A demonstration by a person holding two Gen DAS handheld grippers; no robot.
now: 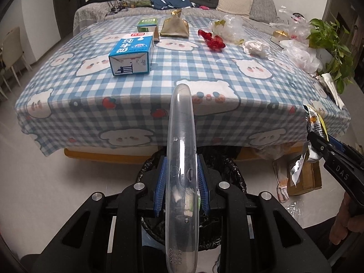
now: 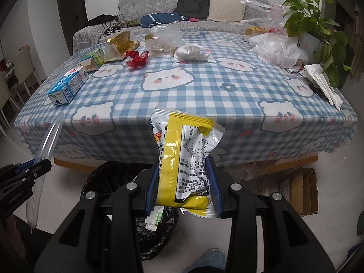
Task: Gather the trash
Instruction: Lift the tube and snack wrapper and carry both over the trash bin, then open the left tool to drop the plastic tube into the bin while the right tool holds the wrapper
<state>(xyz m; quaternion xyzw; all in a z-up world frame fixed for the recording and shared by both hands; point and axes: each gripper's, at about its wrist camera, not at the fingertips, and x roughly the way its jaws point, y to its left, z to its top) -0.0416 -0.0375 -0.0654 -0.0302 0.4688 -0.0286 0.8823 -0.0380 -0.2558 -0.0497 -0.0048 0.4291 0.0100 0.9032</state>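
My left gripper (image 1: 181,188) is shut on a clear plastic lid (image 1: 181,159), held edge-on above a bin lined with a black bag (image 1: 229,173). My right gripper (image 2: 183,184) is shut on a yellow and white snack wrapper (image 2: 184,157), held over the black bin bag (image 2: 109,177) in front of the table. The right gripper and wrapper also show in the left wrist view (image 1: 316,134). On the checked tablecloth (image 1: 182,68) lie a blue milk carton (image 1: 132,54), a green carton (image 1: 147,24), gold foil (image 1: 174,26), a red wrapper (image 1: 212,39) and crumpled tissue (image 1: 254,47).
A clear plastic bag (image 1: 227,26) and white bags (image 2: 277,50) sit at the table's far right by a potted plant (image 2: 318,34). Cardboard boxes (image 2: 298,188) stand on the floor under the table's right side. A sofa (image 2: 182,6) is behind; chairs (image 1: 11,52) stand left.
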